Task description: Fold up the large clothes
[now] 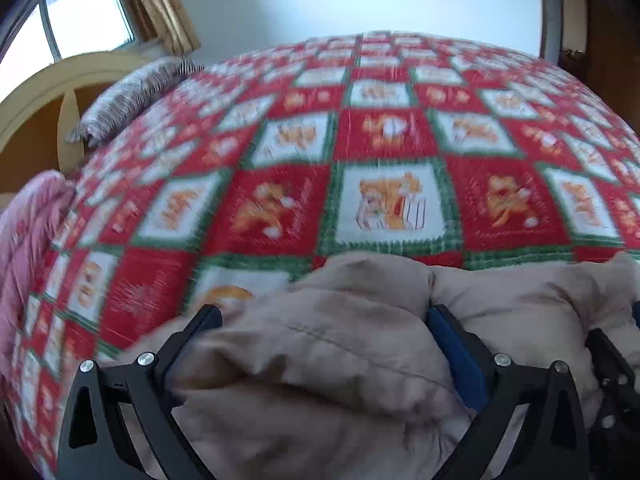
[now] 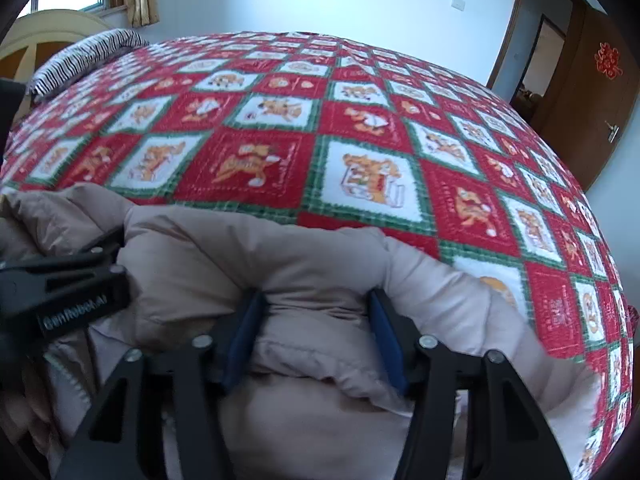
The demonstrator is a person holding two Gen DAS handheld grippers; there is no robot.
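Puffer jacket (image 1: 320, 344), one, beige, quilted, bunched at the near edge of the bed, lying on the bedspread (image 1: 384, 200). Both grippers are on it, side by side.

Left gripper (image 1: 324, 320): two black fingers with blue pads (image 1: 460, 364), spread fairly wide, a thick fold of jacket filling the gap. Pads look pressed against the fabric on both sides, so it is clamped on the jacket. One seam line runs across the fold between the fingers. The right gripper's black frame shows at the right edge of this view.

Right gripper (image 2: 316, 320): same build, two blue pads (image 2: 386, 344), narrower gap, a padded roll of jacket pinched between them. Clamped on the jacket too. Left gripper body sits just to its left in that view, touching the fabric. A strip of zipper teeth (image 2: 66, 380) shows at lower left of the right wrist view.

Rest of scene, counted:
- one bedspread, red/white checks with green borders and orange cartoon figures, covers the whole mattress
- one striped pillow (image 2: 80, 60) at the far left corner, against the headboard (image 1: 52, 92)
- one pink blanket (image 1: 24, 240), left edge, left wrist view only
- one window (image 1: 80, 12) with one gold curtain (image 1: 164, 8)
- one brown door (image 2: 600, 92) at right, one red ornament (image 2: 607, 61) on it
- one wall switch (image 2: 459, 3)

Left wrist view is motion-blurred; fine detail on the bedspread is unreadable there.
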